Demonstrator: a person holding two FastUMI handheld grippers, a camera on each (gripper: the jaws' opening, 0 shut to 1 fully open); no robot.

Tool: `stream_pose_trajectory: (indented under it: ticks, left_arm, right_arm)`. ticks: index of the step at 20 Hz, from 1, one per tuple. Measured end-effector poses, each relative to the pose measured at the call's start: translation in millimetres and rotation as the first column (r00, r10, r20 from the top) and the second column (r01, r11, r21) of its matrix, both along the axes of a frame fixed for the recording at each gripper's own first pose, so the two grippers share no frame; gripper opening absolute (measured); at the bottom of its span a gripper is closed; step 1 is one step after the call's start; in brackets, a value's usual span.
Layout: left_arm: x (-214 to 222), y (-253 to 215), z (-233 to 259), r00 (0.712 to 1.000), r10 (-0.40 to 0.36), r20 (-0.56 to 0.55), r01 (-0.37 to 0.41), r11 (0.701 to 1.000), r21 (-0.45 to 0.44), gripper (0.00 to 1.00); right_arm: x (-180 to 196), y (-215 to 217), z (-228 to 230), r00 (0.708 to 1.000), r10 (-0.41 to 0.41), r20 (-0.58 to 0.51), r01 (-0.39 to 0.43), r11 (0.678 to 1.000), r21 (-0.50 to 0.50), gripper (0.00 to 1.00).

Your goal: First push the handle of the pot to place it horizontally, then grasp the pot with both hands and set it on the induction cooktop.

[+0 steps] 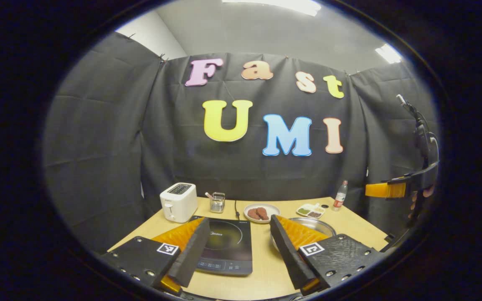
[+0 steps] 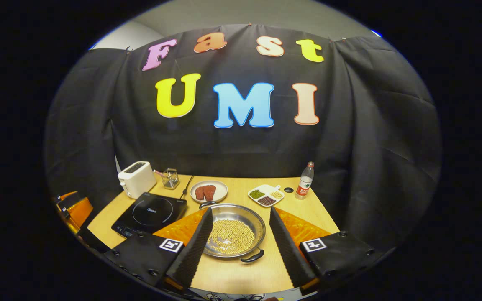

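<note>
A shallow steel pot (image 2: 232, 234) full of small yellow beans sits on the wooden table (image 2: 308, 213). One loop handle (image 2: 207, 205) points far-left and the other (image 2: 252, 256) points near-right, so the handles lie on a diagonal. My right gripper (image 2: 241, 211) hangs open above the pot, its fingers straddling it without touching. The black induction cooktop (image 2: 151, 211) lies left of the pot. My left gripper (image 1: 239, 220) is open over the cooktop (image 1: 224, 246), holding nothing. The pot's rim (image 1: 320, 225) peeks out behind its right finger.
Along the back stand a white toaster (image 2: 136, 179), a small glass holder (image 2: 170, 178), a plate of brown meat (image 2: 208, 191), a divided dish of beans (image 2: 266, 195) and a water bottle (image 2: 305, 182). A hand holds the right gripper (image 1: 387, 190) at the far right.
</note>
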State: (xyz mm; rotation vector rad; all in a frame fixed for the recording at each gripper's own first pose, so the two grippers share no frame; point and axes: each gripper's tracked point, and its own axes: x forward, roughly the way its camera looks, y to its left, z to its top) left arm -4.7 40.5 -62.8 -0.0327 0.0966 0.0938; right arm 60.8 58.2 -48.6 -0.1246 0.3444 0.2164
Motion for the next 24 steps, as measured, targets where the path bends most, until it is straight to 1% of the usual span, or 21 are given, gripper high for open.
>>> stream_pose_trajectory:
  ticks: [1,2,3,4,6,7,8,9,10,12,13,14,15,17,18,19,20,21,22,24]
  left_arm:
    - [-3,3,-3,1.0,0.009,-0.012,-0.009,1.0,-0.008,0.89]
    - [-6,7,-4,1.0,0.017,-0.018,-0.018,1.0,-0.011,0.89]
    - [-8,10,-3,0.999,0.024,-0.02,-0.025,1.0,-0.01,0.86]
    - [-11,13,-2,0.999,0.032,-0.022,-0.032,0.999,-0.005,0.89]
    - [-12,18,-1,0.999,0.044,-0.026,-0.044,0.999,0.008,0.92]
    - [-12,19,-3,0.998,0.047,-0.033,-0.047,0.999,0.011,0.89]
    - [-11,19,-3,0.998,0.05,-0.043,-0.05,0.999,0.014,0.89]
    - [-10,19,-5,0.997,0.055,-0.051,-0.054,0.998,0.019,0.89]
    - [-8,18,-6,0.997,0.06,-0.058,-0.059,0.998,0.025,0.89]
    - [-2,14,-7,0.995,0.071,-0.073,-0.068,0.997,0.038,0.89]
    - [3,11,-8,0.993,0.078,-0.086,-0.075,0.996,0.038,0.89]
    - [9,9,-9,0.992,0.08,-0.096,-0.078,0.997,0.028,0.89]
    - [13,3,-12,0.991,0.077,-0.106,-0.076,0.997,0.012,0.89]
    - [25,-5,-15,0.989,0.074,-0.126,-0.076,0.997,-0.007,0.89]
    - [27,-5,-18,0.988,0.076,-0.134,-0.078,0.997,-0.009,0.87]
    - [29,-6,-19,0.987,0.078,-0.141,-0.08,0.997,-0.009,0.86]
    - [33,-9,-18,0.987,0.075,-0.141,-0.078,0.997,-0.017,0.89]
    - [37,-12,-16,0.988,0.072,-0.14,-0.076,0.997,-0.027,0.87]
    - [42,-17,-18,0.987,0.075,-0.145,-0.081,0.996,-0.033,0.89]
    - [47,-22,-22,0.983,0.082,-0.162,-0.09,0.995,-0.044,0.89]
  right_arm:
    - [1,2,-7,1.0,0.007,-0.025,-0.007,1.0,-0.006,0.78]
    - [2,6,-13,0.999,0.016,-0.05,-0.016,1.0,-0.007,0.67]
    - [5,8,-20,0.997,0.021,-0.076,-0.022,1.0,-0.012,0.65]
    - [6,8,-24,0.996,0.017,-0.092,-0.019,1.0,-0.021,0.58]
    - [6,15,-35,0.99,0.042,-0.136,-0.046,0.999,-0.028,0.28]
    - [9,20,-41,0.985,0.068,-0.156,-0.073,0.997,-0.026,0.25]
    - [7,22,-45,0.983,0.074,-0.171,-0.081,0.996,-0.038,0.25]
    - [11,23,-51,0.978,0.09,-0.188,-0.099,0.994,-0.039,0.19]
    - [12,28,-60,0.97,0.114,-0.216,-0.124,0.992,-0.036,0.06]
    - [9,39,-78,0.946,0.167,-0.276,-0.178,0.984,-0.014,0.07]
    - [8,44,-91,0.929,0.191,-0.317,-0.2,0.98,0.004,0.09]
    - [4,48,-99,0.908,0.222,-0.356,-0.229,0.973,0.024,0.02]
    - [1,53,-111,0.89,0.244,-0.385,-0.249,0.968,0.037,0.02]
    - [-7,60,-138,0.844,0.285,-0.454,-0.29,0.955,0.061,0.02]
    - [-9,62,-150,0.818,0.302,-0.49,-0.304,0.949,0.077,0.02]
    - [-11,62,-160,0.801,0.307,-0.514,-0.311,0.947,0.081,0.02]
    - [-13,61,-169,0.784,0.312,-0.537,-0.319,0.944,0.081,0.02]
    - [-14,59,-178,0.771,0.313,-0.555,-0.326,0.942,0.079,0.02]
    - [-14,57,-185,0.757,0.316,-0.572,-0.332,0.94,0.079,0.02]
    - [-15,49,-199,0.737,0.31,-0.601,-0.34,0.938,0.067,0.02]
